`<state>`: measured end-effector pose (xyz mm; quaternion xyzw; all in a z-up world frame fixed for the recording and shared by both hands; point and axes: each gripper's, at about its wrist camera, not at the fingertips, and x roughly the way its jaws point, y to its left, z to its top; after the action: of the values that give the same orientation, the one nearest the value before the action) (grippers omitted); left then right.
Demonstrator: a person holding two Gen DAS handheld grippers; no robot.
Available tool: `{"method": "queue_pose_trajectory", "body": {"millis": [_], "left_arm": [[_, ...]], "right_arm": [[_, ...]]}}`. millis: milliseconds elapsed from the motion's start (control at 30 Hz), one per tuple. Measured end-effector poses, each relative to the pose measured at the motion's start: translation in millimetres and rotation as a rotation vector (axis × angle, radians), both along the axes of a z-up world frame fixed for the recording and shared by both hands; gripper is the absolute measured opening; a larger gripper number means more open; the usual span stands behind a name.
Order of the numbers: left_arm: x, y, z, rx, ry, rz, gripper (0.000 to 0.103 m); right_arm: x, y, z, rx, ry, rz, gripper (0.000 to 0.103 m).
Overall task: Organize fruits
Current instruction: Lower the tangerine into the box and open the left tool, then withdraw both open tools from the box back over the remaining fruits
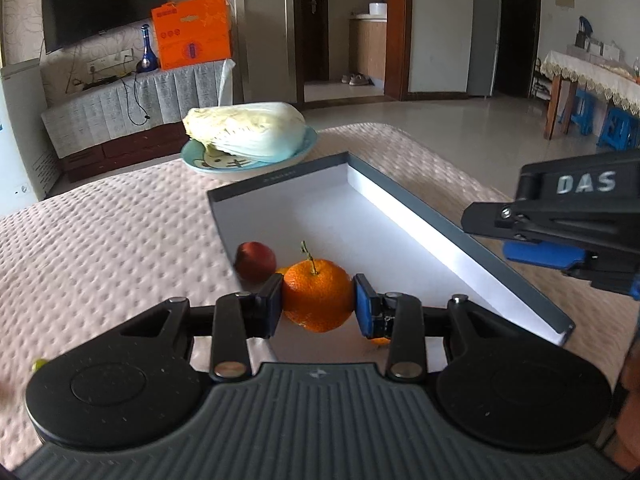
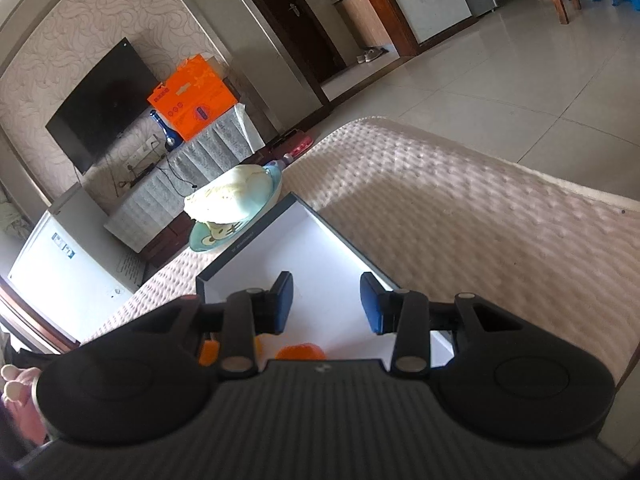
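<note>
Pink quilted cloth is covering the surface (image 1: 120, 240), with a tiled living-room floor and a wall television behind it. Sitting at the middle of that cloth is a shallow grey box (image 1: 400, 196) with a white inside, and at its twelve o'clock edge a blue plate (image 1: 244, 164) is carrying a pale cabbage (image 1: 248, 128). From the left wrist view, the left gripper (image 1: 319, 300) is tilting downward over the near end of the box, its blue fingers (image 1: 366, 300) pinching a stemmed orange (image 1: 316, 296) from both sides. A red fruit (image 1: 256, 260) is lying at ten o'clock from the orange, by the box's left wall. The right gripper (image 2: 326, 300) is angling down and rolled clockwise over the box, its fingers (image 2: 284, 300) standing apart with nothing between them; in the left view it is showing at three o'clock. Two more orange fruits (image 2: 300, 352) are peeking out beneath it, partly hidden.
</note>
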<state>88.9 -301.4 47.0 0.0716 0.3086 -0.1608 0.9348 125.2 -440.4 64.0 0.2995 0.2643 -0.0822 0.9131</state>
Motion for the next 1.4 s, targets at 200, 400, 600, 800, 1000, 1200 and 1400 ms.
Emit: {"method": "queue_pose_trajectory", "body": {"millis": [200,400,600,800,1000,1200,1400], "left_arm": [[3.0,-7.3,-6.1,0.005,-0.008,-0.007,0.063],[-5.8,0.5,7.7,0.003,-0.059,-0.020,0.070],[-26.7,30.3,22.9,-0.005,-0.086,0.003,0.070],[-62.0,88.3,40.8,-0.012,-0.118,0.063,0.070],[-89.7,156.1,50.1,0.022,-0.152,0.161,0.070],[-105.7,235.3,30.4,0.066,-0.112,0.358,0.070],[-110.6,288.0,21.6,0.121,-0.106,0.500,0.070]], "right_arm": [[0.8,1.1,-0.2,-0.015,0.000,0.001,0.041],[2.4,6.6,0.8,-0.022,-0.012,0.008,0.041],[4.4,16.3,1.4,-0.020,-0.017,0.023,0.041],[8.4,33.9,0.9,-0.017,-0.016,0.070,0.041],[14.3,68.4,1.4,-0.028,-0.028,0.171,0.041],[10.2,133.0,14.0,-0.187,-0.132,0.412,0.041],[10.3,179.6,11.5,-0.247,-0.152,0.616,0.041]]}}
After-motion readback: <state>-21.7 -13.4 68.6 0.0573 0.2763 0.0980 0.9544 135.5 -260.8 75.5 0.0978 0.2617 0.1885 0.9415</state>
